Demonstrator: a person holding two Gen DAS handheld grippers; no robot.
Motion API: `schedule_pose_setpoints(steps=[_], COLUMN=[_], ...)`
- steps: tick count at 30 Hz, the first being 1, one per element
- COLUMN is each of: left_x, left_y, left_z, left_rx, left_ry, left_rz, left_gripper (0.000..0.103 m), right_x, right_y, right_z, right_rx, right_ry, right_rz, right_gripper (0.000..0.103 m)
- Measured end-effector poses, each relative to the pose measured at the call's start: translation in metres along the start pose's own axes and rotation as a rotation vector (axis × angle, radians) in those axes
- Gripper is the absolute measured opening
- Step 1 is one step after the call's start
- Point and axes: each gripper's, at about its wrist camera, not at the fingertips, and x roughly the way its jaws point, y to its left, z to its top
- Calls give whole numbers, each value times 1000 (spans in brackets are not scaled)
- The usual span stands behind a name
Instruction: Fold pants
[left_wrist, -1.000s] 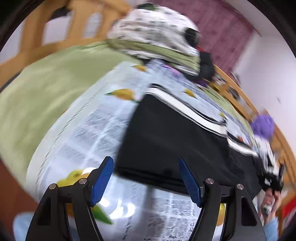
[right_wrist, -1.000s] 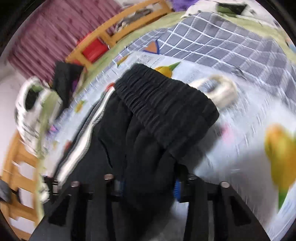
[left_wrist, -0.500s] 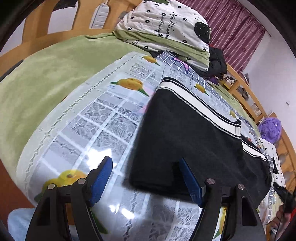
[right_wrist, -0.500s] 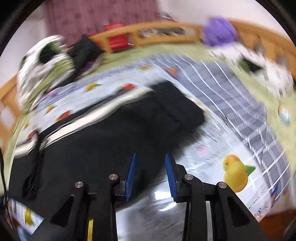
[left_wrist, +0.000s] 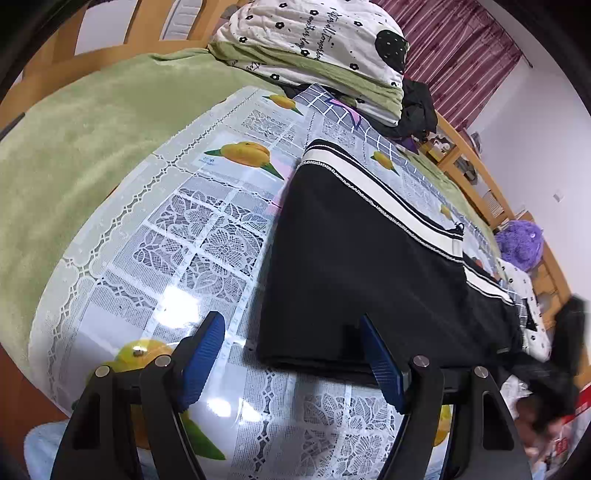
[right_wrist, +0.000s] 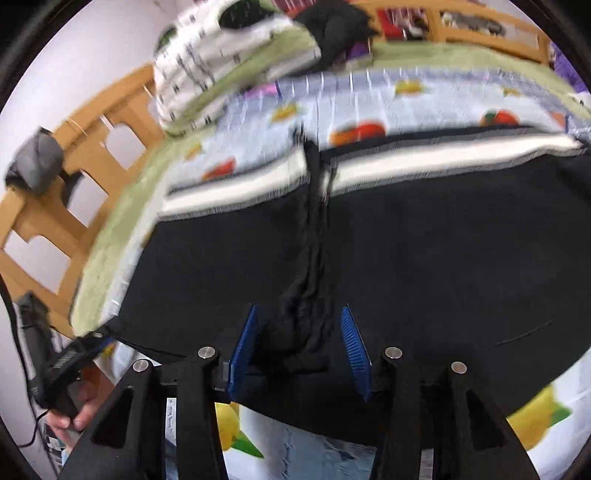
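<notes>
Wooden bed rails (left_wrist: 476, 173) frame a bed covered by a green blanket (left_wrist: 81, 125), with a glossy lace-and-fruit printed cloth (left_wrist: 192, 229) spread on top. From the left wrist camera, the black pants (left_wrist: 369, 280) lie flat on that cloth, white side stripes running along their far edge, the near hem close to the cloth's front edge. A folded white bedding pile (left_wrist: 317, 48) sits at the head end, dark clothes beside it, and a purple plush toy (left_wrist: 519, 243) near the far rail. The left gripper (left_wrist: 291, 354) hovers over the hem corner with its blue pads spread wide, released and holding nothing; one finger stands over bare cloth, the other over the pants' edge.

From the right wrist camera, blurred, the pants fill the middle of the bed, a bunched ridge of fabric running up their centre. The right gripper (right_wrist: 299, 347) has its jaws opening, that ridge standing between the pads without being pinched. At the lower left a hand (right_wrist: 74, 413) grips the other tool's handle.
</notes>
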Motion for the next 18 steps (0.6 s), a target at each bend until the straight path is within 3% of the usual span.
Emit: schedule_pose_setpoints(steps=[1, 2, 5, 7, 8, 12, 15, 18], left_x=[-1, -1, -2, -3, -3, 0, 3, 8], left_y=[1, 2, 6, 8, 9, 9, 3, -3], left_z=[0, 0, 2, 2, 2, 2, 0, 0], left_rx=[-4, -5, -9, -11, -15, -10, 20, 22], left_ry=[1, 2, 12, 16, 16, 13, 9, 4], left_rz=[-11, -19, -42, -61, -69, -91, -87, -88], left_gripper=[73, 73, 73, 73, 73, 73, 73, 71], right_x=[13, 19, 3, -25, -29, 7, -10, -33], right_y=[2, 2, 7, -5, -10, -4, 7, 5], right_z=[-4, -8, -12, -15, -16, -35, -35, -35], right_rx=[8, 14, -14, 79, 90, 19, -57, -39], right_ry=[44, 60, 39, -11, -24, 51, 18, -114], right_rz=[-44, -44, 7, 171, 176, 29, -1, 2], right_gripper=[44, 31, 19, 19, 19, 25, 28, 38])
